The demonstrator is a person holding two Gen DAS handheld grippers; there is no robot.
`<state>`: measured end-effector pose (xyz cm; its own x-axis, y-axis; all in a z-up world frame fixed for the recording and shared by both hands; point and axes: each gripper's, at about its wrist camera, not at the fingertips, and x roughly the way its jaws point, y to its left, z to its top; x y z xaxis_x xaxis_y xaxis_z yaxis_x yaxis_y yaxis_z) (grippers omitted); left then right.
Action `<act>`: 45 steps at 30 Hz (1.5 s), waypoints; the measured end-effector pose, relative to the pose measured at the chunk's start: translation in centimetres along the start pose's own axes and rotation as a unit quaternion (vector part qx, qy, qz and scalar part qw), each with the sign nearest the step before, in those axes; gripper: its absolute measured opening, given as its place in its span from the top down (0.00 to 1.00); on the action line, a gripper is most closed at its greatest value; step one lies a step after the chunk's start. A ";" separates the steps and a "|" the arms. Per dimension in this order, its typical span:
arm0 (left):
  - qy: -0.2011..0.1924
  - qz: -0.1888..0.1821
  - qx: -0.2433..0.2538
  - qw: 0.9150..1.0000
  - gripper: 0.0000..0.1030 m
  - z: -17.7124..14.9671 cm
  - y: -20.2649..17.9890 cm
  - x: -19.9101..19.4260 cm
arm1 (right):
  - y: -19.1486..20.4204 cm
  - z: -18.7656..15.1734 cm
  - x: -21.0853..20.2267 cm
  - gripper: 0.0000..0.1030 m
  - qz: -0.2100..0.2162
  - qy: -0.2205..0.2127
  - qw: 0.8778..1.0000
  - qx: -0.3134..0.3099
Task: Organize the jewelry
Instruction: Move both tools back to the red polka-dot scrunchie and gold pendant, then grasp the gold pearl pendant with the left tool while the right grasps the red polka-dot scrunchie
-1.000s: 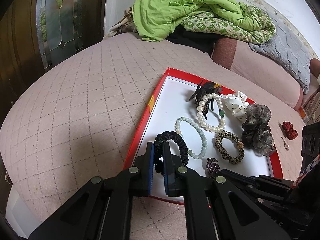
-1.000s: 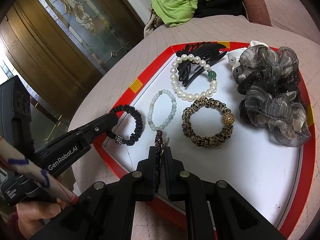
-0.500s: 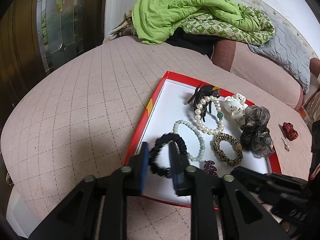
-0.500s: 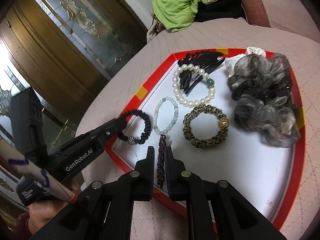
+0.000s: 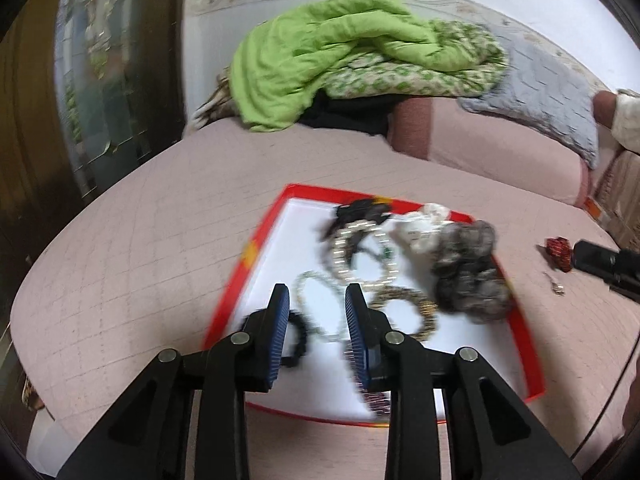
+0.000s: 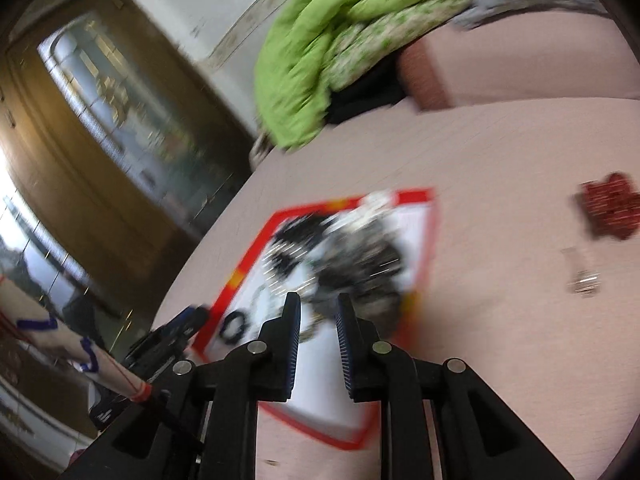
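Release appeared complete: both the left hand-held gripper [image 5: 316, 316] and right hand-held gripper [image 6: 316, 324] were opening and empty above the red tray [image 5: 524, 344]; next, the red brooch [image 6: 610, 210] right of the latter needed grasping.

right gripper [image 6: 318, 312] opening (empty), red-rimmed tray [image 6: 256, 246]

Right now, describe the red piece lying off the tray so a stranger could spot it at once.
Start at the red-rimmed white tray on the pink quilted bed, then look past the tray's right edge onto bare quilt. There lies a dark red sparkly ornament, with a small silvery trinket just nearer the camera. It is the only red piece, and it lies outside the tray.
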<state>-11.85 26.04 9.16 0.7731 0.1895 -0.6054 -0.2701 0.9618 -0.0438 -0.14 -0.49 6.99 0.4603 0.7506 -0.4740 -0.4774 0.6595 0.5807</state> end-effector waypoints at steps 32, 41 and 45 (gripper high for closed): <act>0.152 -0.195 0.145 0.958 0.92 -0.7 -32.4 14.7 | -19.9 2.8 -13.0 0.64 -0.124 -0.102 0.963 0.216; 0.098 -0.247 0.133 0.955 0.93 0.1 -29.6 10.0 | -20.9 3.8 -10.3 0.55 -0.156 -0.086 0.961 0.210; 0.079 -0.261 0.116 0.955 0.93 0.8 -27.8 8.0 | -21.1 4.4 -8.9 0.45 -0.167 -0.078 0.962 0.200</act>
<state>2.32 0.96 6.12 0.6662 -0.3420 -0.6628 0.2773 0.9385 -0.2056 9.10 -21.21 1.83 0.6604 0.4629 -0.5913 0.0296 0.7708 0.6364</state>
